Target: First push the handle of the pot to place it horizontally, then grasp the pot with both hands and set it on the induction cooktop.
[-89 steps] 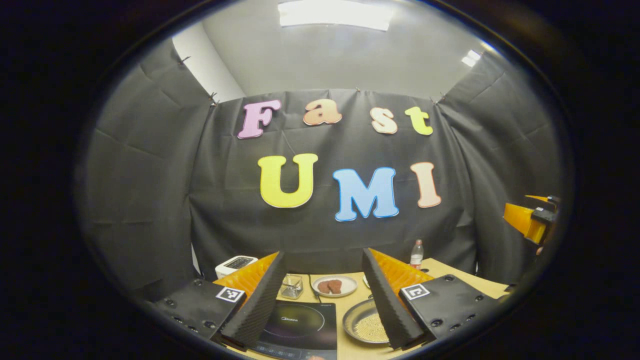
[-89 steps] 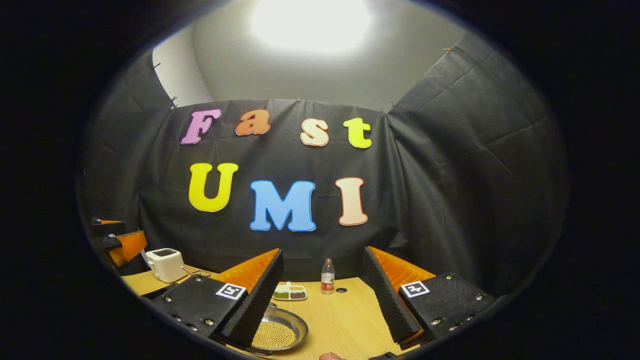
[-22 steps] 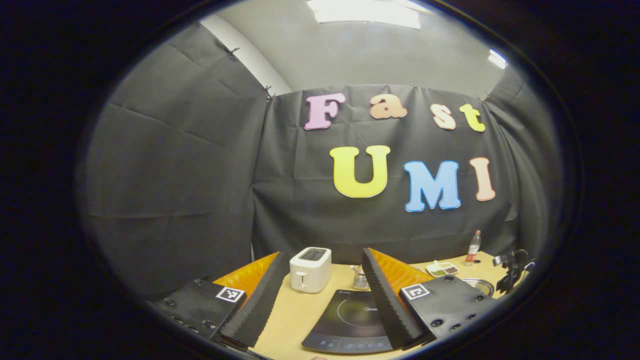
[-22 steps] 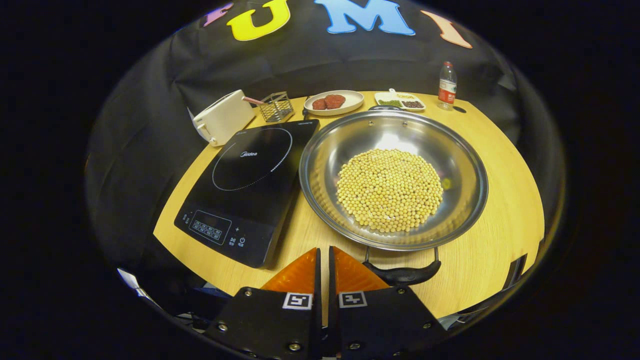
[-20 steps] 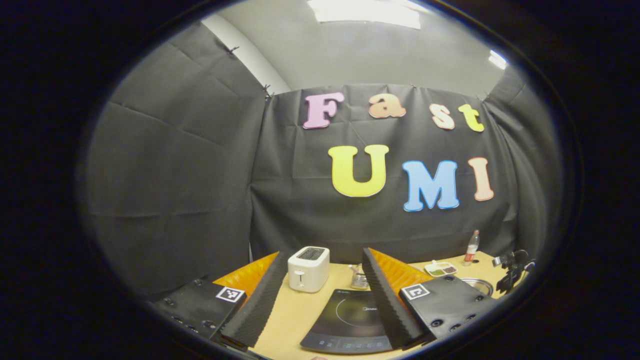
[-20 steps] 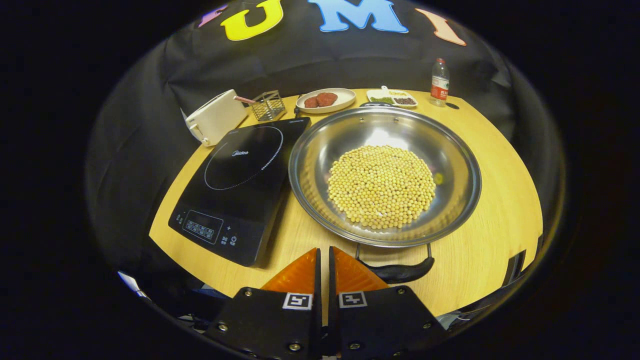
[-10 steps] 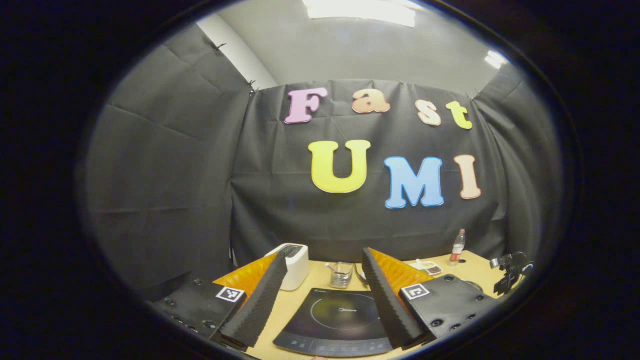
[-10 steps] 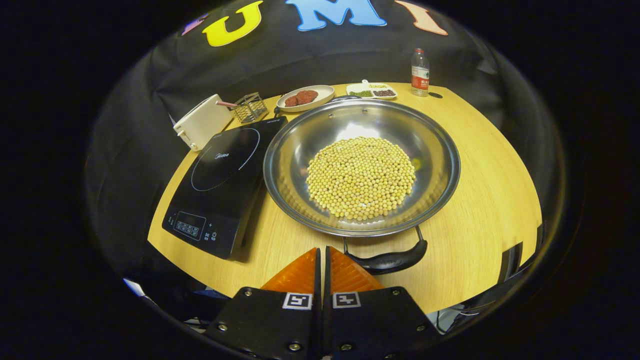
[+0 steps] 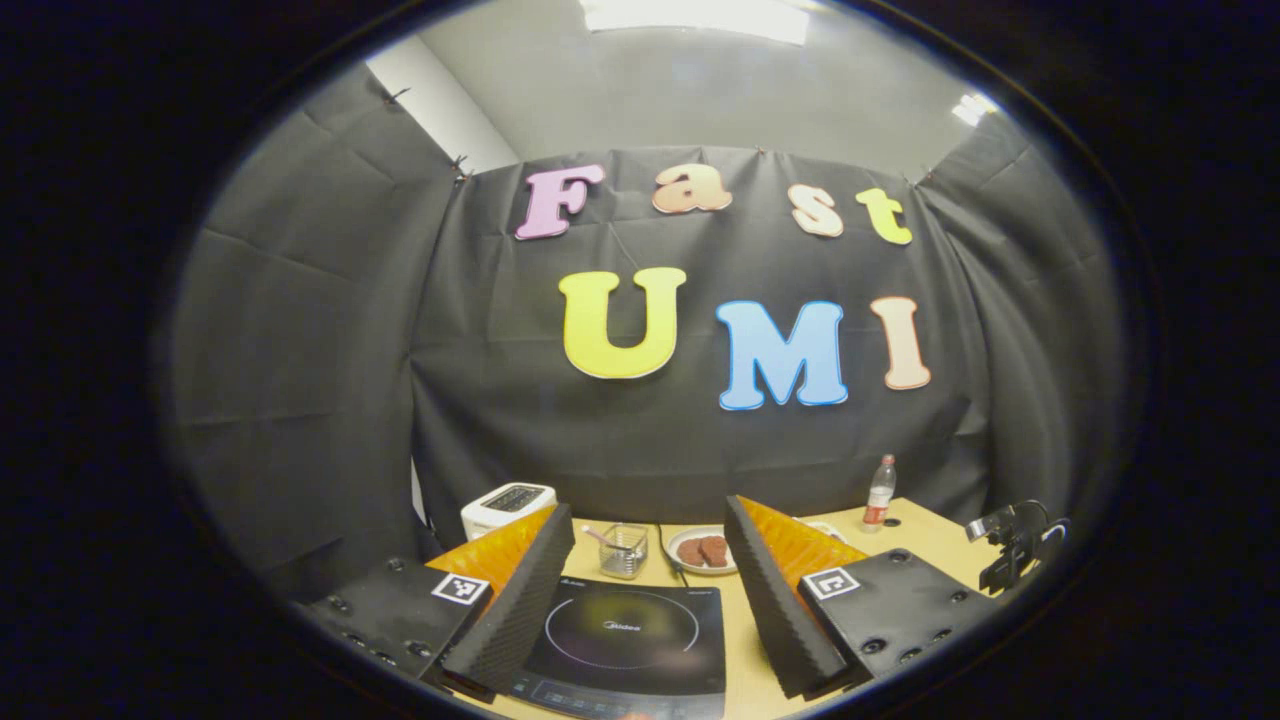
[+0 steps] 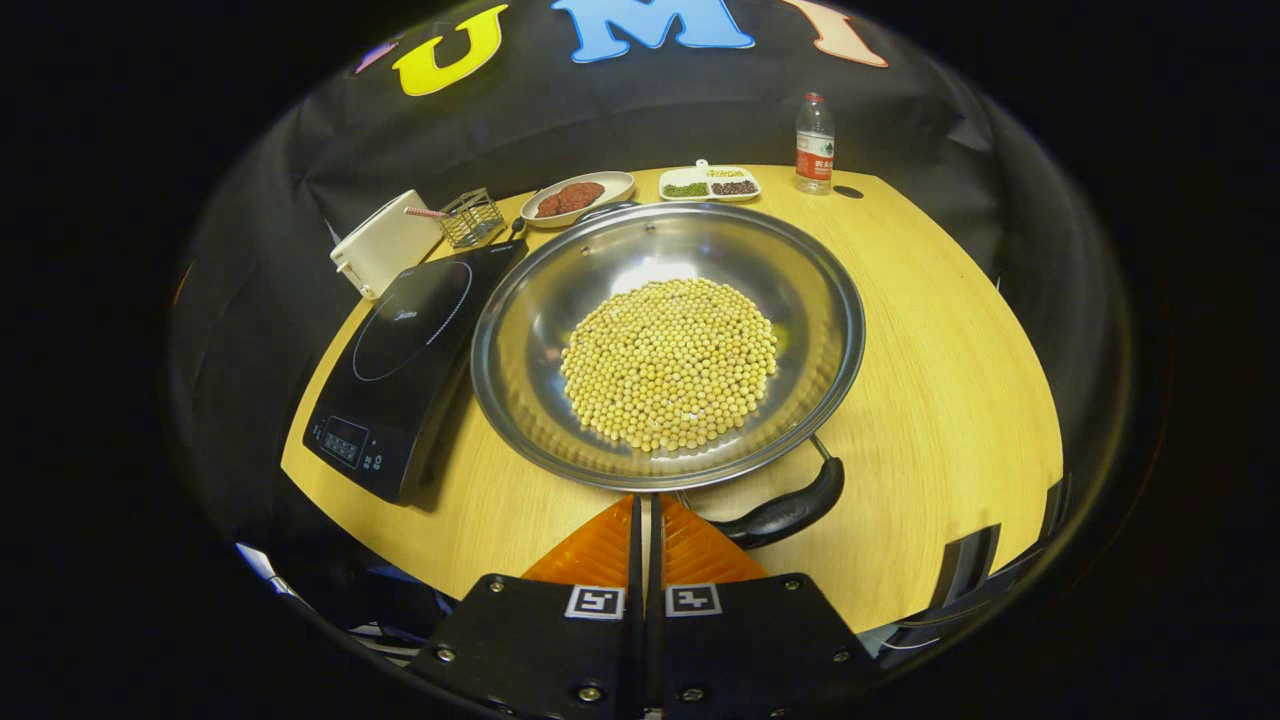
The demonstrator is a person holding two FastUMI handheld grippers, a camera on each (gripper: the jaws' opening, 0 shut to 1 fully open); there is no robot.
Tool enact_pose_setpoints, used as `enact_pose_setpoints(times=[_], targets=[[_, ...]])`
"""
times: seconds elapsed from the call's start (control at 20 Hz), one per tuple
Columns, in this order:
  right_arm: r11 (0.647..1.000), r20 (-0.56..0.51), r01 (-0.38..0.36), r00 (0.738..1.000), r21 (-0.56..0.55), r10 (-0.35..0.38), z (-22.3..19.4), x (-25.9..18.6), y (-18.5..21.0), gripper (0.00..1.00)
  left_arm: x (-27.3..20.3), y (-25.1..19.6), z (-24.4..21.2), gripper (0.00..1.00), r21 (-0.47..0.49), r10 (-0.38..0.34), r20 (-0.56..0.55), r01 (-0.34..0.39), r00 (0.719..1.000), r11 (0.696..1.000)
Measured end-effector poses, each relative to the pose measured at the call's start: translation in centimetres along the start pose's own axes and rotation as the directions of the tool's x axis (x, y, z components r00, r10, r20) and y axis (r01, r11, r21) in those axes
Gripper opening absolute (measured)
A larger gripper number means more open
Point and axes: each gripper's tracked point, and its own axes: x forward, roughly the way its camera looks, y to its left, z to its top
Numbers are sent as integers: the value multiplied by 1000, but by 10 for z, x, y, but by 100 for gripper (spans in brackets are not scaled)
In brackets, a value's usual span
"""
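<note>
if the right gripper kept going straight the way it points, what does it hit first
Probably the near rim of the pot, next to its black handle. The shut right gripper sits close to both, though depth is hard to judge.

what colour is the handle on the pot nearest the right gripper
Black, a glossy curved grip on the steel pot; the handle shows best in the right gripper view.

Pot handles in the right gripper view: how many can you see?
2. A black loop handle sits at the near rim of the round steel pot, just right of the right tongs. A second dark handle peeks over the far rim, mostly hidden.
</note>
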Motion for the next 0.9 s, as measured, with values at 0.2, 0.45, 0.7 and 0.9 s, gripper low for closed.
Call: enact_pose_setpoints(times=[0.2,0.45,0.7,0.9], targets=[[1000,-17,7,1000,-22,-7,6,2,-25,1,13,-30,-1,100,2,-11,-4,11,1000,1000],[999,-40,7,999,-40,-9,9,4,-51,1,31,-65,-5,98,7,-26,-17,27,999,1000],[997,-45,33,998,-68,-36,20,6,-86,1,43,-93,-8,98,18,-25,-20,25,999,1000],[996,-38,51,998,-75,-54,31,10,-112,1,52,-113,-15,100,20,-16,-35,17,999,1000]])
